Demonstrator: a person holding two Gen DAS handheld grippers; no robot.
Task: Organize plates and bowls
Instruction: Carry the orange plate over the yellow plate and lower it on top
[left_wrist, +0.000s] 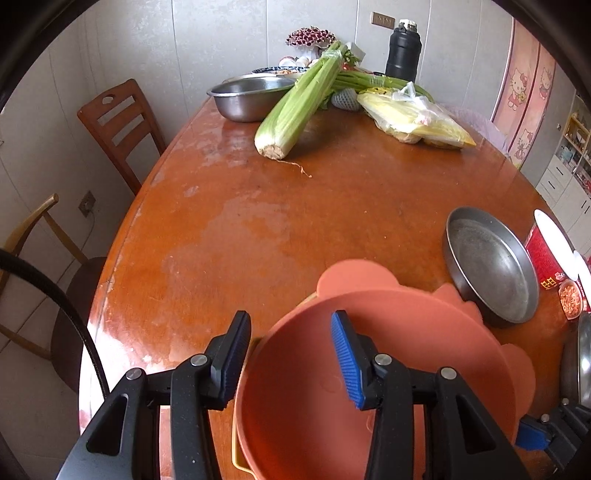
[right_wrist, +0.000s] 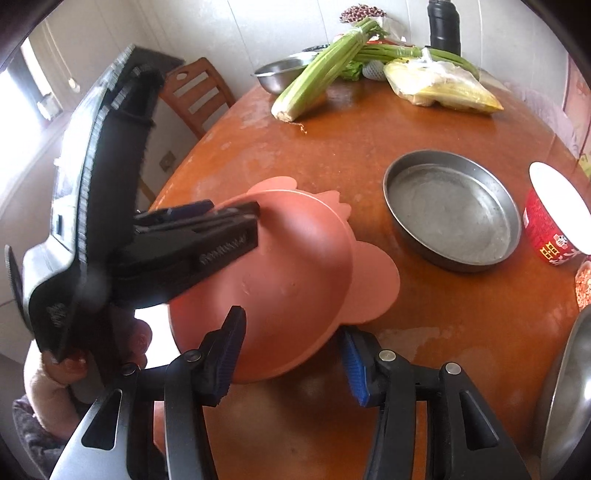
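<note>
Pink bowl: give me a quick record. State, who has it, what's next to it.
object: pink bowl, eared rim
pose: tilted, underside facing the right wrist view
left tool: clamped across the bowl's rim, one finger inside
right tool: straddles the bowl's lower edge, apparently not pressing
neighbour: metal pan on the table, apart from the bowl
far end: celery

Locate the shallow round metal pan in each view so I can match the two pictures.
Left wrist view: the metal pan sits at the right edge, right of and beyond the pink bowl.
Right wrist view: the metal pan sits right of centre, beside the red cup.
Shared landmark: the celery bunch at the table's far end.
</note>
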